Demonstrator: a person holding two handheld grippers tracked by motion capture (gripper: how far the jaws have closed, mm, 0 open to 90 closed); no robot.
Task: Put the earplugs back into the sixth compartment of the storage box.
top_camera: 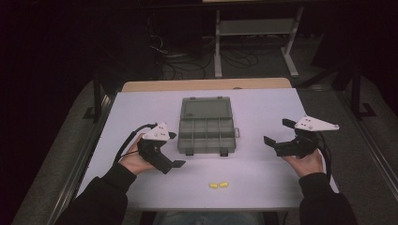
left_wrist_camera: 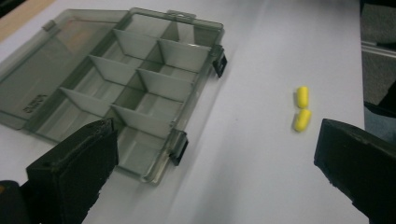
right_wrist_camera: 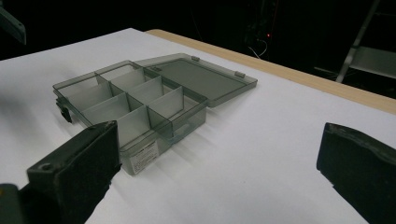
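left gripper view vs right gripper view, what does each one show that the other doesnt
Left gripper view alone: two yellow capsule-shaped pieces lying end to end on the white tabletop, apart from the box, and the box's two black latches.

Right gripper view alone: the table's wooden far edge, a white label on the box's side wall, and a metal shelf frame in the dark background.

Both: the clear grey compartment box, lid flat open, compartments empty, and wide-open black jaws.

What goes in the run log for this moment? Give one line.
left gripper: open, empty | right gripper: open, empty | organizer box: lid open, compartments empty | two yellow pieces: on table, untouched
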